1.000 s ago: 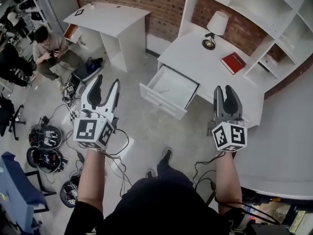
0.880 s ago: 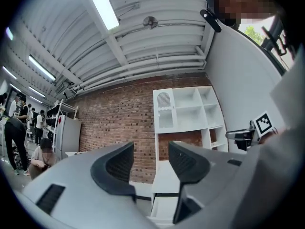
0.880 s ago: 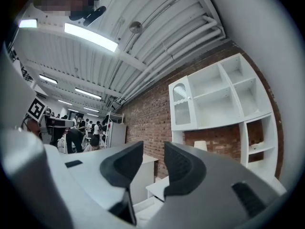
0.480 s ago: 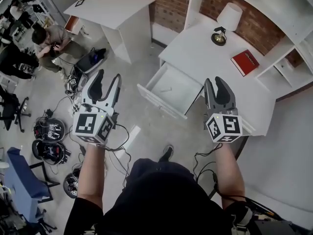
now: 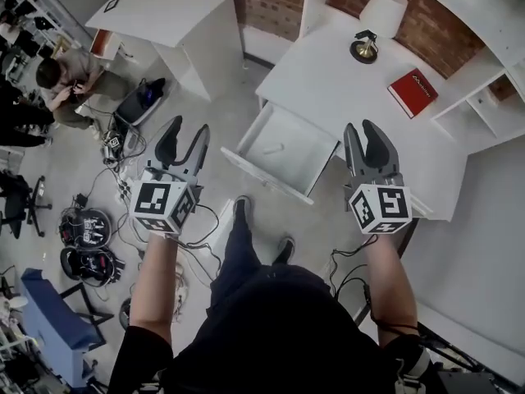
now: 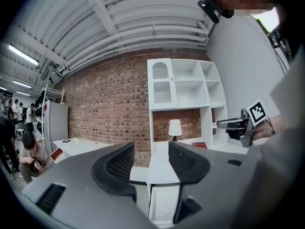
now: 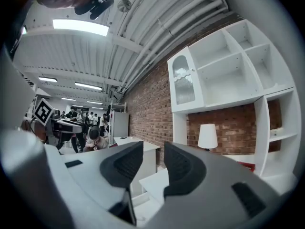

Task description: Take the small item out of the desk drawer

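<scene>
In the head view the white desk [image 5: 328, 80] has its drawer [image 5: 283, 150] pulled out, and a small pale item [image 5: 273, 148] lies on the drawer's floor. My left gripper [image 5: 185, 130] is open and empty, held in the air over the grey floor to the left of the drawer. To the right of the drawer my right gripper [image 5: 361, 130] hangs over the desk's front edge, open with a narrower gap and nothing in it. In the left gripper view the open left gripper [image 6: 151, 159] faces the desk, with the right gripper [image 6: 238, 127] at the side. The right gripper [image 7: 153, 163] points toward the brick wall.
A lamp [image 5: 379, 19] and a red book [image 5: 413, 92] sit on the desk top, beside a white shelf unit [image 5: 484, 97]. A second white desk [image 5: 172, 11] stands at the back left. A person [image 5: 61, 76] sits on the floor there. Cables and gear [image 5: 86, 236] litter the floor at left.
The person has stepped toward the desk, so the open drawer now lies between the two grippers. Both grippers stayed open and empty.
</scene>
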Demonstrator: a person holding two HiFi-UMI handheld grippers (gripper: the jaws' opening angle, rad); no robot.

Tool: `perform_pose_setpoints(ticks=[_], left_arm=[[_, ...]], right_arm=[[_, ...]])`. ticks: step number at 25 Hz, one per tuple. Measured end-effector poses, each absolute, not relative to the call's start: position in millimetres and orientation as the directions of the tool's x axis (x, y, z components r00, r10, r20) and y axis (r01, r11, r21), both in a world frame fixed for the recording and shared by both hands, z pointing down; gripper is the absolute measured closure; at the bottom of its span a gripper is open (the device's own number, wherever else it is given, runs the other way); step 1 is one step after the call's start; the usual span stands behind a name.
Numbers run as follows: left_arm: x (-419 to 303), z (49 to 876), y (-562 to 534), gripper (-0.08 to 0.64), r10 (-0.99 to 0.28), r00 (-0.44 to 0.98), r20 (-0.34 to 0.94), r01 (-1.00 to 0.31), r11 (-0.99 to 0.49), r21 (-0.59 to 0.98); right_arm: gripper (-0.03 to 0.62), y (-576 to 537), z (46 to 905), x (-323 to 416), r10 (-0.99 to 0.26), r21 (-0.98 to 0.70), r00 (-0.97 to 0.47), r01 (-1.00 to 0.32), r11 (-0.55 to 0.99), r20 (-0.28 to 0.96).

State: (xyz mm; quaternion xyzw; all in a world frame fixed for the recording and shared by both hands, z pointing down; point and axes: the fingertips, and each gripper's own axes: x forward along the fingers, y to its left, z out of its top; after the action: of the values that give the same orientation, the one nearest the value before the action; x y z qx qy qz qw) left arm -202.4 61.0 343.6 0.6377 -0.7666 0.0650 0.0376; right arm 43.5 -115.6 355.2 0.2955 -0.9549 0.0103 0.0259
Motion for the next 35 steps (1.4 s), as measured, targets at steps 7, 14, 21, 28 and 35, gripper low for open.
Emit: perform_pose_setpoints(ticks=[7, 14, 21, 28, 35], left_arm=[[-229, 387, -35, 0.348, -0.974, 0.036, 0.222, -0.996, -0.053, -0.071], [-231, 470, -102, 0.348, -0.874, 0.292, 0.389, -0.938, -0.342, -0.065], [-197, 604, -119, 0.348, -0.639, 0.44, 0.631, -0.822, -0.569, -0.003], [-173, 718, -124, 0.348, -0.4, 0.406, 0.822, -0.756, -0.652, 0.056], [-147, 791, -126, 0.348, -0.215, 0.363, 0.907, -0.711, -0.693, 0.121]], right_arm=[[0.465, -157, 365, 49, -0.724, 0.003, -0.683, -0.727, 0.686, 0.095], [0.466, -175, 384, 46, -0.846, -0.011, -0.508, -0.858, 0.513, 0.16], [0.47, -178, 406, 69, -0.902, -0.019, -0.369, -0.927, 0.375, 0.225], [0.474, -191, 443, 103, -0.901, -0.079, -0.338, -0.941, 0.329, 0.274], [0.48, -197, 487, 134, -0.894, -0.116, -0.298, -0.955, 0.275, 0.335]])
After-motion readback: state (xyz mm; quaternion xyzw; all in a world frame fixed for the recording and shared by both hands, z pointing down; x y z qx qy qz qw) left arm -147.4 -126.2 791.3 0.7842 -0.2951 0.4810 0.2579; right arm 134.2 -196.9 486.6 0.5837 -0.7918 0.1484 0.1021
